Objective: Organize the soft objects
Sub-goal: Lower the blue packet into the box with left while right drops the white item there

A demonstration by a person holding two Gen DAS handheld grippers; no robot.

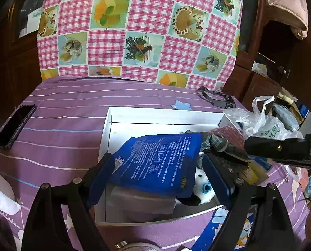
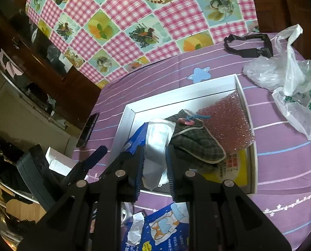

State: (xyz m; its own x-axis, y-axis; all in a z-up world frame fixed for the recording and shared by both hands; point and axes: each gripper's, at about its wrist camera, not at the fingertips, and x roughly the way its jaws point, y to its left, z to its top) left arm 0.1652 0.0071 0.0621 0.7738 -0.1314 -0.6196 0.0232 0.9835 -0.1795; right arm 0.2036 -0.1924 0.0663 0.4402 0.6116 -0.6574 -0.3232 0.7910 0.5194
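A white box (image 1: 134,113) sits on the purple striped cloth and holds soft things. In the left wrist view my left gripper (image 1: 158,168) is open, its fingers on either side of a blue printed pouch (image 1: 161,159) that lies over the box. A plush toy (image 1: 201,190) and a grey pad (image 1: 143,200) lie under the pouch. In the right wrist view my right gripper (image 2: 155,163) is shut on a white soft pack (image 2: 157,144) over the box (image 2: 176,98). A plaid cloth (image 2: 195,144), pink bubble wrap (image 2: 226,121) and a yellow packet (image 2: 233,167) lie beside it.
A black phone (image 1: 14,123) lies at the left on the cloth. Plastic bags (image 2: 291,83) lie right of the box. A black clip-like frame (image 2: 249,46) lies behind the box. A blue cartoon packet (image 2: 161,228) lies at the near edge. A checked pink cloth (image 1: 134,31) hangs behind.
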